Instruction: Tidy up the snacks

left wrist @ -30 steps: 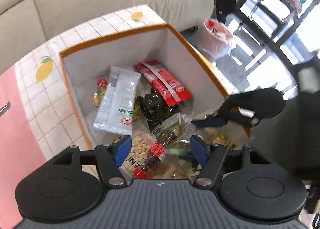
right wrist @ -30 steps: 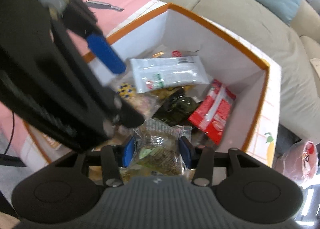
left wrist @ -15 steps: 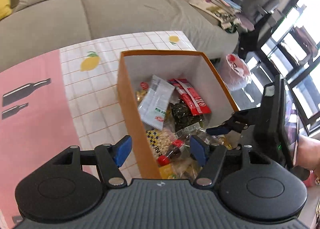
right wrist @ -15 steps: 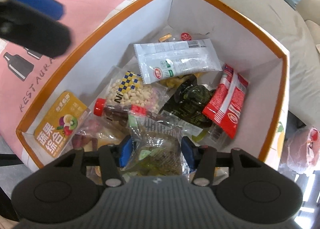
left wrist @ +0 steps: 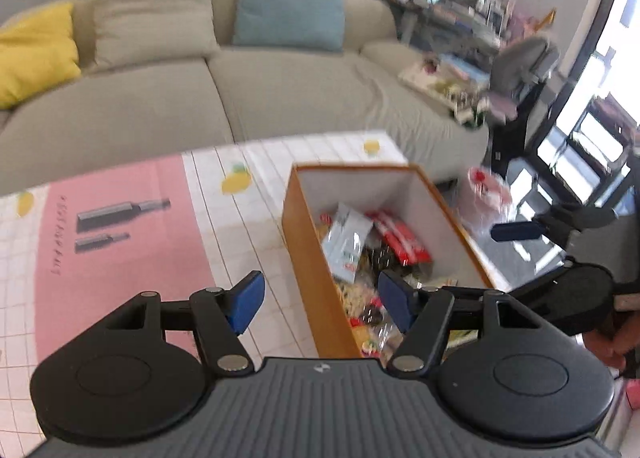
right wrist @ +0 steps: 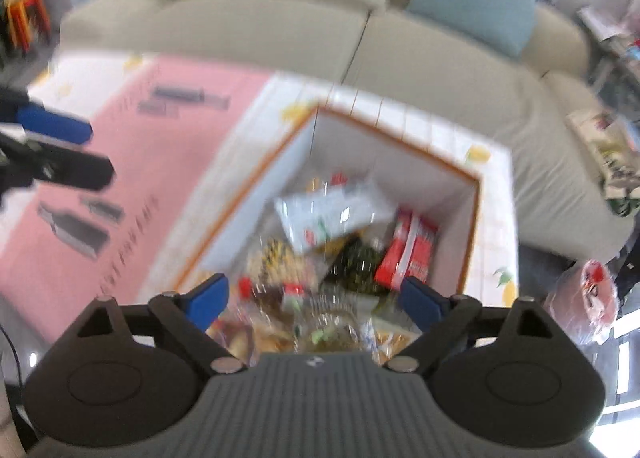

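Observation:
An orange box with white inner walls [left wrist: 308, 254] [right wrist: 472, 214] stands on the table and holds several snacks: a white packet [left wrist: 348, 236] [right wrist: 332, 210], a red packet [left wrist: 400, 236] [right wrist: 412, 254], a dark green packet [right wrist: 356, 262], a small red-capped bottle and clear bags. My left gripper [left wrist: 320, 298] is open and empty, raised above the box's near left side. My right gripper [right wrist: 316, 298] is open and empty, raised above the box's near end; it also shows in the left wrist view [left wrist: 516, 232]. The right wrist view is motion-blurred.
The table carries a pink mat with bottle prints [left wrist: 112, 242] and a white tiled cloth with lemons [left wrist: 236, 182]. A beige sofa [left wrist: 280, 98] with yellow and blue cushions stands behind. A pink bag [left wrist: 486, 194] and a chair [left wrist: 520, 66] stand right of the table.
Both grippers have lifted up and back out of the box. The right gripper's jaws have opened wider. The snacks stay in the box.

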### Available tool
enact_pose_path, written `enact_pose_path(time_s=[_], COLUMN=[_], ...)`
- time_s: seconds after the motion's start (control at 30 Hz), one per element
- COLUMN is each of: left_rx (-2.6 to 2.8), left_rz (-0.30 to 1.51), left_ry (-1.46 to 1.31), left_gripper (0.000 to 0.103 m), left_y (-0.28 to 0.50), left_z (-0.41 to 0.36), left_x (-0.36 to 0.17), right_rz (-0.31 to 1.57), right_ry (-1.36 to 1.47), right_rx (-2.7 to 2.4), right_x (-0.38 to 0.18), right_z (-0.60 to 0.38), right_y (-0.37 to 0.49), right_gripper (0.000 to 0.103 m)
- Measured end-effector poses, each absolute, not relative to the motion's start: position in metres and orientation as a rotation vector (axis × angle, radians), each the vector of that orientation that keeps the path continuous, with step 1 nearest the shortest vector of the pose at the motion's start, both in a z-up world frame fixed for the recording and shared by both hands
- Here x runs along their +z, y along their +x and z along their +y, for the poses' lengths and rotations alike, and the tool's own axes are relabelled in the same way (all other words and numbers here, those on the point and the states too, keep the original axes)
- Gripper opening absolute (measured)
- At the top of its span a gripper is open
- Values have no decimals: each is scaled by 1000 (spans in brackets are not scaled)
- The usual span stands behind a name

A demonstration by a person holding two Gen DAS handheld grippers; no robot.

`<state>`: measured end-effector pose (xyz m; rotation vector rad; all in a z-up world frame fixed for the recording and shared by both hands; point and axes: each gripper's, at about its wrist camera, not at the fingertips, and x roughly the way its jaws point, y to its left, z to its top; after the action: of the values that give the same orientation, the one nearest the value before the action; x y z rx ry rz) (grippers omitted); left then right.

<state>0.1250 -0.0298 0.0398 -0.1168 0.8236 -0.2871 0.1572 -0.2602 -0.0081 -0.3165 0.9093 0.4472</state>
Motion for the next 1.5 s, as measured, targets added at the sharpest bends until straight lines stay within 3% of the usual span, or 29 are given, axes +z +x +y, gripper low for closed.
enact_pose_path(time_s=[0.23, 0.43, 0.67, 1.0, 1.5], left_rx=[-202, -123, -147, -183, -156], left_rz=[595, 571, 635, 742, 828], left_ry=[-45, -36, 129, 73, 55], left_gripper=[76, 76, 84, 84, 84], left_y=[73, 37, 14, 33, 43], left_z=[-30, -25, -44, -66, -59], left_x=[67, 50, 14, -34, -44], right_rz=[660, 531, 542, 672, 721], right_ry=[-173, -114, -75, -34, 17], right_rx=[344, 182, 81, 40, 37], right_x=[47, 44, 9, -37, -56], right_z=[-263, -264, -260, -266, -273], right_y=[91, 34, -4, 1, 26], right_gripper=[99, 100, 100, 100, 100])
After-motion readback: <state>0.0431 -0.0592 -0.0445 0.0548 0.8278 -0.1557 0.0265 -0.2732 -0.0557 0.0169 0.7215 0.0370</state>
